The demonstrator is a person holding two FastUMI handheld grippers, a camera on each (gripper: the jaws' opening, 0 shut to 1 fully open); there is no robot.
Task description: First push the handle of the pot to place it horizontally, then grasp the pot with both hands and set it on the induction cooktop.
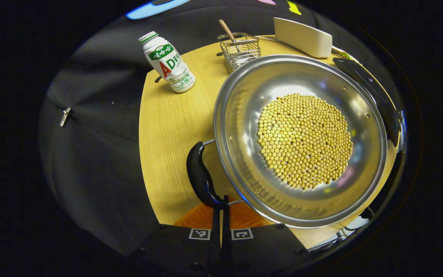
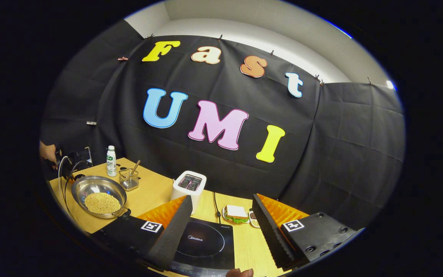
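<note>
Shiny polished metal pot (image 1: 244,115) with glossy black plastic handle (image 1: 200,175); matt pale wood-grain counter (image 1: 167,127); smooth glassy induction cooktop (image 2: 206,240); wire-mesh metal basket (image 1: 240,50)

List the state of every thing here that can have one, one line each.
pot: on the table, off the cooktop, holding beans
pot handle: left gripper's tips touching its end
left gripper: shut, holding nothing
right gripper: open, empty, above the cooktop
induction cooktop: bare, nothing on it
bottle: upright, capped
wire basket: upright, utensil standing in it
toaster: upright
</note>
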